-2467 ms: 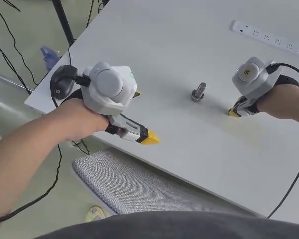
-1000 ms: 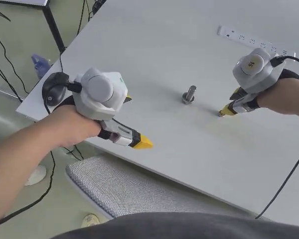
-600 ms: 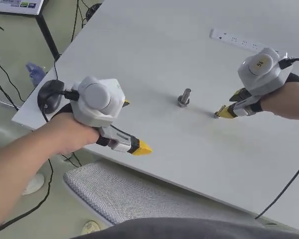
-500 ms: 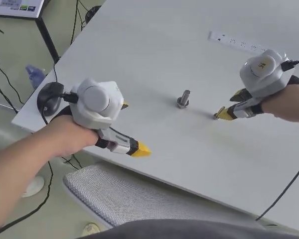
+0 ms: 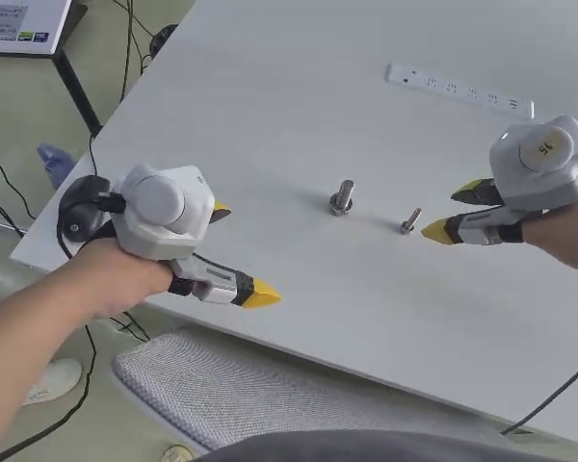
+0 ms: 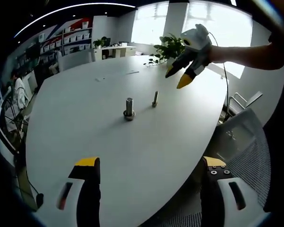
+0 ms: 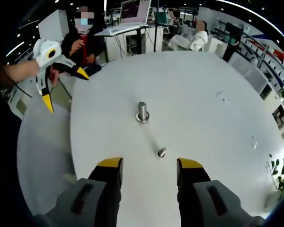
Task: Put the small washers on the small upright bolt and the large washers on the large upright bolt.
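Two bolts stand upright on the white table (image 5: 270, 115): the large bolt (image 5: 342, 197) (image 6: 128, 109) (image 7: 142, 112) and, just right of it, the small bolt (image 5: 410, 221) (image 6: 155, 98) (image 7: 161, 152). My right gripper (image 5: 450, 212) (image 7: 149, 163) is open with nothing between its jaws, its tips a little to the right of the small bolt and not touching it. My left gripper (image 5: 239, 252) (image 6: 150, 163) is open and empty at the table's near left edge, well away from both bolts. Each gripper also appears in the other's view: the right gripper (image 6: 177, 78) and the left gripper (image 7: 65, 87).
A white power strip (image 5: 458, 87) lies at the far side of the table. A grey mesh chair (image 5: 250, 385) sits below the near edge. Cables hang off the left corner. People sit at a desk (image 7: 128, 28) beyond the table.
My right gripper was shut with its tips at the table beside the large bolt; now it has opened and drawn back to the right, and the small bolt stands free.
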Demonstrator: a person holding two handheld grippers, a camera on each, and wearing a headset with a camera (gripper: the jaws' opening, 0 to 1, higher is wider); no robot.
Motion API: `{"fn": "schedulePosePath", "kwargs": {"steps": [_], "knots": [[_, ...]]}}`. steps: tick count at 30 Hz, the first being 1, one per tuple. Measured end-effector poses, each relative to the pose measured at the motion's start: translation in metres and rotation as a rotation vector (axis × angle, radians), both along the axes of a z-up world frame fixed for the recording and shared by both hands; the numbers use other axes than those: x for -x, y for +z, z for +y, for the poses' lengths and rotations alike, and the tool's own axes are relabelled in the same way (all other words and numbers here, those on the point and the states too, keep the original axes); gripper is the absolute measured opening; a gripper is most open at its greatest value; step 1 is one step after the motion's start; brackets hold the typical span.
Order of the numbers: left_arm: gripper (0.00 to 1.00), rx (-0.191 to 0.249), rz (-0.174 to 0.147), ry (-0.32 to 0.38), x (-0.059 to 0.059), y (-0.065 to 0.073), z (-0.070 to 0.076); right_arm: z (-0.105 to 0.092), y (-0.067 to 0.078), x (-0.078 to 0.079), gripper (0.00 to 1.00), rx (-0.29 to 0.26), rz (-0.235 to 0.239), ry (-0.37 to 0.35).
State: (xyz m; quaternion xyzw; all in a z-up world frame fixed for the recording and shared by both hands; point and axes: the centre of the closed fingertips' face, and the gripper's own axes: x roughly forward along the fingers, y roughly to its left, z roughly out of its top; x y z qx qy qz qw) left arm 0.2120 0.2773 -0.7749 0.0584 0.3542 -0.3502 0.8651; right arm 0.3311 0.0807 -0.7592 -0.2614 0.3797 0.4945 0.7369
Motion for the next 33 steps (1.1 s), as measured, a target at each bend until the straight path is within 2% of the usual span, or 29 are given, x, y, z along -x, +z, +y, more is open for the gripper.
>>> {"fn": "schedulePosePath", "kwargs": {"steps": [1, 4, 6, 8, 9, 11, 13, 19, 22, 28, 33], "knots": [[0.88, 0.003, 0.000, 0.002, -0.001, 0.000, 0.000, 0.000, 0.003, 0.001, 0.47, -0.033, -0.012, -0.015], [0.88, 0.007, 0.002, 0.009, -0.001, 0.000, 0.001, -0.003, 0.009, 0.005, 0.50, -0.086, -0.035, -0.044], [0.88, 0.001, 0.003, 0.005, 0.001, -0.001, 0.001, -0.006, 0.012, -0.001, 0.53, -0.135, -0.056, -0.061], [0.88, 0.005, -0.003, 0.002, 0.001, 0.001, 0.000, -0.005, 0.017, 0.005, 0.56, -0.186, -0.046, -0.085], [0.89, 0.006, -0.010, 0.002, 0.001, 0.002, -0.001, -0.004, 0.019, 0.010, 0.55, -0.216, -0.021, -0.105], [0.89, 0.011, -0.011, 0.003, 0.001, 0.003, -0.002, -0.007, 0.019, 0.014, 0.56, -0.210, -0.035, -0.098], [0.90, 0.018, -0.018, 0.005, 0.000, 0.004, -0.003, -0.008, 0.022, 0.019, 0.59, -0.234, -0.062, -0.099], [0.90, 0.035, -0.034, 0.015, -0.003, 0.009, -0.004, -0.010, 0.025, 0.028, 0.67, -0.328, -0.062, -0.160], [0.91, 0.075, -0.032, 0.035, -0.004, 0.013, -0.006, -0.011, 0.028, 0.031, 0.68, -0.397, -0.045, -0.217], [0.92, 0.110, -0.048, 0.057, -0.007, 0.022, -0.004, -0.016, 0.026, 0.045, 0.74, -0.422, -0.053, -0.228], [0.92, 0.103, -0.052, 0.062, -0.007, 0.021, -0.002, -0.019, 0.020, 0.054, 0.79, -0.433, -0.046, -0.232]]}}
